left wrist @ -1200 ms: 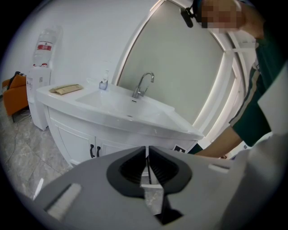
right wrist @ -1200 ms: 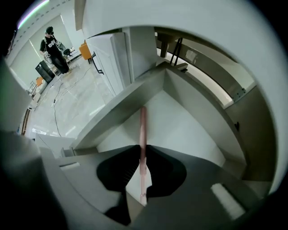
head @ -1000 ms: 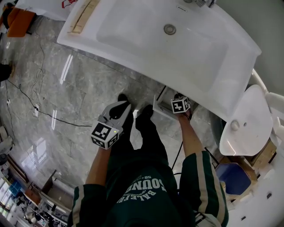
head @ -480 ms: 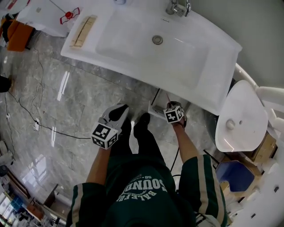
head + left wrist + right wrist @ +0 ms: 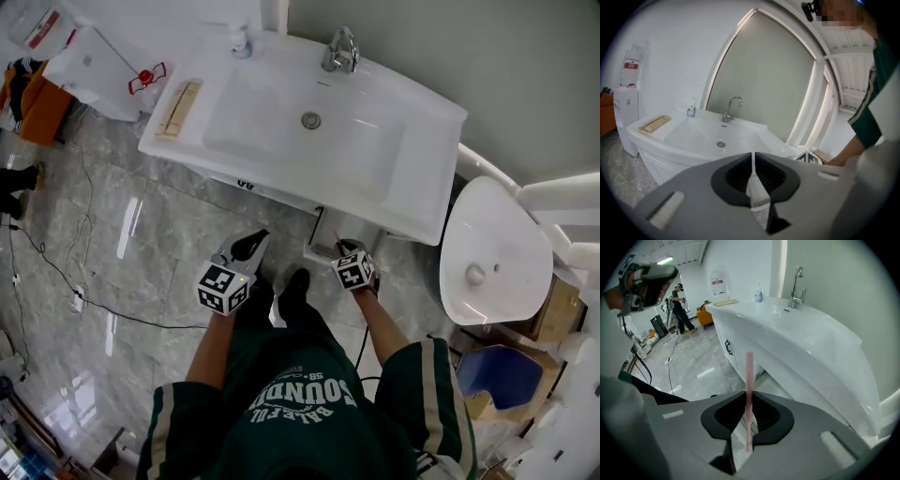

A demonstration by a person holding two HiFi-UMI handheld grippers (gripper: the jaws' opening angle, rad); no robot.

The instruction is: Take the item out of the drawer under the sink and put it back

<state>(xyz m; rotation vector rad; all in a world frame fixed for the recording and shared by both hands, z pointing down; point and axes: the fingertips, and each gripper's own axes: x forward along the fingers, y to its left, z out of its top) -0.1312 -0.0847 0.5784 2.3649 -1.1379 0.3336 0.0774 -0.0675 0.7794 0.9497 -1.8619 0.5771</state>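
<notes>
Here we clamp a thin pink stick (image 5: pixel 749 373) in our right gripper (image 5: pixel 749 405). Our left gripper (image 5: pixel 753 164) sits with jaws together, empty.

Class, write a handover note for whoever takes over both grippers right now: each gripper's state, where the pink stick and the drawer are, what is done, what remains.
Left gripper: shut, empty, over the floor in front of the sink.
Right gripper: shut on the thin pink stick, which stands up between its jaws.
Drawer: pulled out under the sink, by the right gripper.
Done: stick is out of the drawer.
Left: set it back inside, then probably close the drawer.
</notes>
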